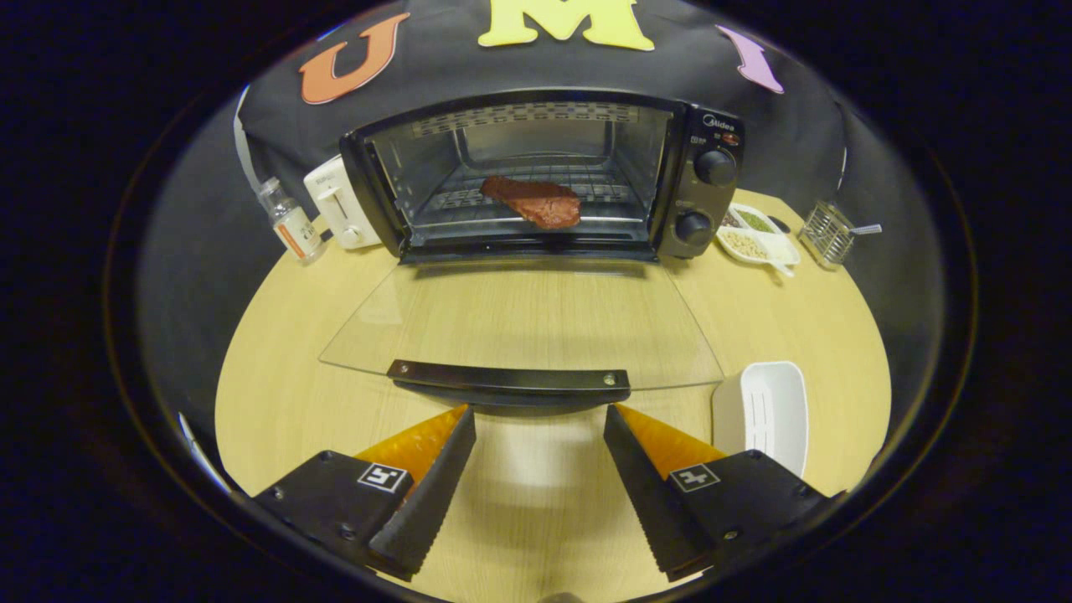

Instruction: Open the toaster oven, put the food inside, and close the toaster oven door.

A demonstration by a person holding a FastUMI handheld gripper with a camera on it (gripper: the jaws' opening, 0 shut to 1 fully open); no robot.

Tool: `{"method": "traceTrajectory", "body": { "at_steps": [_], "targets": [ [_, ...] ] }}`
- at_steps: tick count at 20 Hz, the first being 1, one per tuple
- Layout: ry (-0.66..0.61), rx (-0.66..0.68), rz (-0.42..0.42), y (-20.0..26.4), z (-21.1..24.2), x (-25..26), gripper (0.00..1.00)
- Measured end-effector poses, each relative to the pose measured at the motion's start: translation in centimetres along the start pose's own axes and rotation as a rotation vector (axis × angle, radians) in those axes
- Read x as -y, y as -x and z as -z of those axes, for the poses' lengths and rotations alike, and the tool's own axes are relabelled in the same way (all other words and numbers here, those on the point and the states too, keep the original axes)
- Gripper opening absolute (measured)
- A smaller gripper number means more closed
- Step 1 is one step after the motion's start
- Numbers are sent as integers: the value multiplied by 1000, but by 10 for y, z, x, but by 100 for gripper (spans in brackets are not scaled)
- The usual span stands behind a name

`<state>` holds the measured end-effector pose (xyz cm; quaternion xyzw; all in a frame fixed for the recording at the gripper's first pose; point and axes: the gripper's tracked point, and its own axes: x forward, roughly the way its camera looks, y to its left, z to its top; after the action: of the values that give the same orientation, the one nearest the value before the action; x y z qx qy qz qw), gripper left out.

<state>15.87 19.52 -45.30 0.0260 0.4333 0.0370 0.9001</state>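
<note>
The black toaster oven (695, 176) stands at the back of the round wooden table, its glass door (519, 322) folded fully down and flat toward me. A red slab of meat (536, 201) lies on the wire rack inside the oven. The door's dark handle (511, 381) runs along its near edge, just ahead of my fingertips. My gripper (540, 414) is open, its two fingers spread wide with nothing between them, right below the handle and apart from it.
A white toaster (339, 205) and a small clear bottle (289, 222) stand left of the oven. On the right sit a white divided dish with seasonings (758, 239) and a wire holder (827, 233). A white empty tray (766, 414) lies by my right finger.
</note>
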Motion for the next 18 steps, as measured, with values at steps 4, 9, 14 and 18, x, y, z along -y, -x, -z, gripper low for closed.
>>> {"method": "traceTrajectory", "body": {
  "at_steps": [4, 9, 14, 18],
  "targets": [
    [-9, 17, -10, 15, -18, -2, 98],
    [-23, 69, -27, 33, -55, -6, 99],
    [-46, 158, -49, 45, -110, -9, 99],
    [2, 235, -3, 48, -164, -8, 100]
  ]
}}
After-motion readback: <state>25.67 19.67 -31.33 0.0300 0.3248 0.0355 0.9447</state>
